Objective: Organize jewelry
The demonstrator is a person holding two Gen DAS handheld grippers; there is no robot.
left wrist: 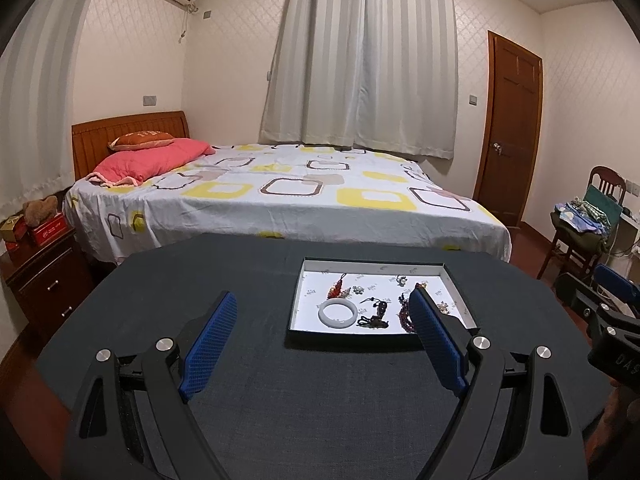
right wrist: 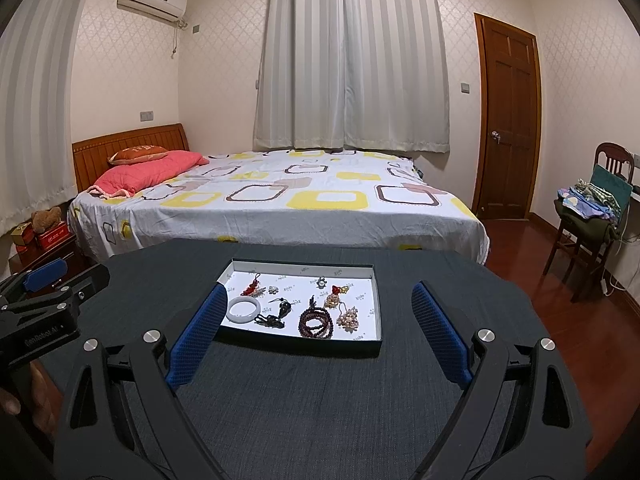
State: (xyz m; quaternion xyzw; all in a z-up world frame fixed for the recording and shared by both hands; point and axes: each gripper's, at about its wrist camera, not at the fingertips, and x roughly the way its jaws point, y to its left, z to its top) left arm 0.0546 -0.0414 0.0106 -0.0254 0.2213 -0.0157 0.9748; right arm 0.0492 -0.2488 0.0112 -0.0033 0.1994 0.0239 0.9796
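Both hand-held grippers hang over the near part of the bench (right wrist: 320, 392), jaws spread wide, nothing between them. Left hand-held gripper (left wrist: 322, 308) sits left of the tray; right hand-held gripper (right wrist: 320, 300) faces the tray square on.

Tray (right wrist: 360, 340): shallow, dark rim, white lining, set near the far edge of the bench, about mid-width.

Contents, from the right wrist view:
- white bangle (right wrist: 243, 309), near-left corner of the tray
- dark cord piece (right wrist: 276, 315), just right of the bangle
- dark red bead strand (right wrist: 316, 322), coiled, by the near edge
- two pale bead clusters (right wrist: 347, 317), right of the strand
- red tassel charm (right wrist: 251, 289) and several small pieces along the far side, too small to name

Status: every piece I can see lies inside the tray, spaced apart, none on the bare cloth of the bench. No second box or stand is in view. Judgement: this layout fits either jewelry gathered and laid out as the finished result, or a tray of pieces waiting to be sorted elsewhere. The pictures do not settle which, so I log no remaining step.
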